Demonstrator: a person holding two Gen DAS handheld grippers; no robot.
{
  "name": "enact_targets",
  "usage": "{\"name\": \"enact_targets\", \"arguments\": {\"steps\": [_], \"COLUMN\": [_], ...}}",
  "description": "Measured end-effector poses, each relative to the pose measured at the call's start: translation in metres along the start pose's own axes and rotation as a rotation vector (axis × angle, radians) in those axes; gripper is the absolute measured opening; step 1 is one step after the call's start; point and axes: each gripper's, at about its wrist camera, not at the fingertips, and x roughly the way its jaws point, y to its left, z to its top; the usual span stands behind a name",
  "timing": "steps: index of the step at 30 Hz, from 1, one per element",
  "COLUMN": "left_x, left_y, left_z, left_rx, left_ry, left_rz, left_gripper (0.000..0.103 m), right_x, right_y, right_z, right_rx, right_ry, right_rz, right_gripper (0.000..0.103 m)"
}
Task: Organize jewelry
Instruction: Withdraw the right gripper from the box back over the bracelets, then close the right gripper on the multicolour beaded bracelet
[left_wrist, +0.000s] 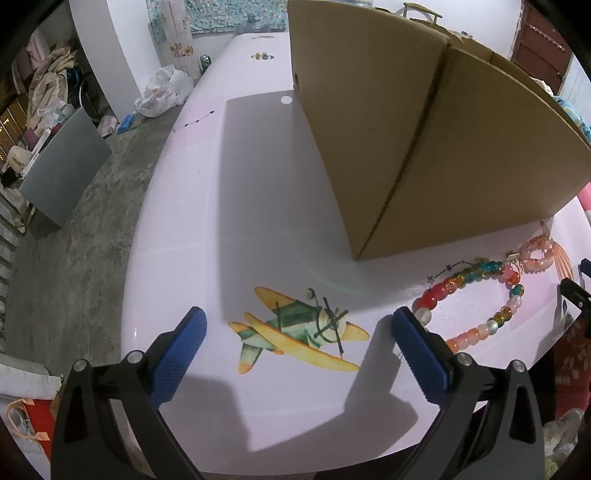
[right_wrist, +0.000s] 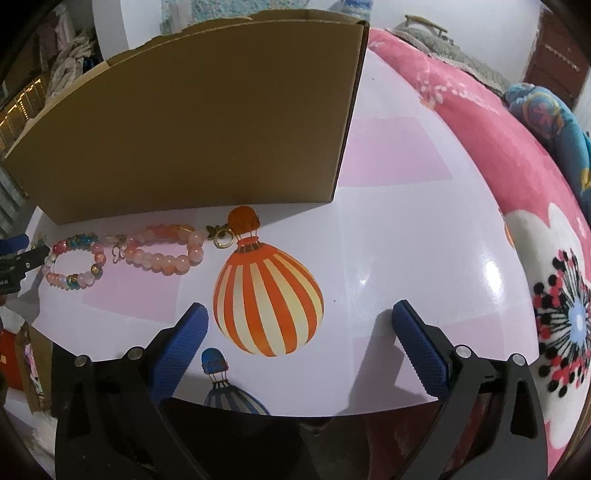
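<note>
In the left wrist view, the left hand-held gripper (left_wrist: 297, 325) is seen with its jaws spread wide and nothing between them, held above the printed aeroplane (left_wrist: 295, 332) on the bench (left_wrist: 184, 221). The multicoloured bead bracelet (left_wrist: 476, 299) is found on the bench just right of the right blue pad, with the pink bead bracelet (left_wrist: 537, 253) beyond it, both close to the foot of the cardboard box (left_wrist: 424, 147). In the right wrist view, the right hand-held gripper (right_wrist: 299, 321) is likewise shown wide and empty, poised over the striped balloon print (right_wrist: 267, 299). The two bracelets and a small gold ring with a charm (right_wrist: 221, 236) are laid along the box's front wall, to the left. No piece is yet grasped, so the step in hand is judged to be the approach; a reach towards a bracelet and a closing on its beads is called for next, presumably before a lift over the box wall.
</note>
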Motion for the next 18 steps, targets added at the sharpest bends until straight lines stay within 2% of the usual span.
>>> {"name": "enact_targets", "arguments": {"steps": [3,7,9,12,15,18], "left_x": [-0.003,-0.012,-0.027,-0.048,-0.06,-0.062], "left_y": [-0.001,-0.002,0.0,0.001,-0.005,-0.017], "left_z": [-0.003,-0.008,-0.012,-0.016,-0.02,-0.024], "left_rx": [0.01,0.032,0.023,0.004,0.014,0.038], "left_ry": [-0.007,-0.044,-0.114,-0.193,-0.239,-0.233], "left_rz": [-0.004,0.02,-0.026,-0.117,-0.183,-0.23], "left_gripper": [0.099,0.099,0.098,0.097,0.088,0.073], "right_x": [-0.011,-0.04,-0.051,-0.059,-0.06,-0.053], "right_y": [-0.001,0.0,0.004,0.018,0.037,0.054], "right_z": [-0.001,0.0,0.0,0.003,0.007,0.012], "right_rx": [0.002,0.011,0.011,0.0,-0.018,-0.032], "right_ry": [-0.04,-0.165,-0.207,-0.221,-0.218,-0.183], "right_rz": [-0.011,0.066,0.136,0.265,0.355,0.4], "right_gripper": [0.095,0.095,0.095,0.093,0.083,0.067]}}
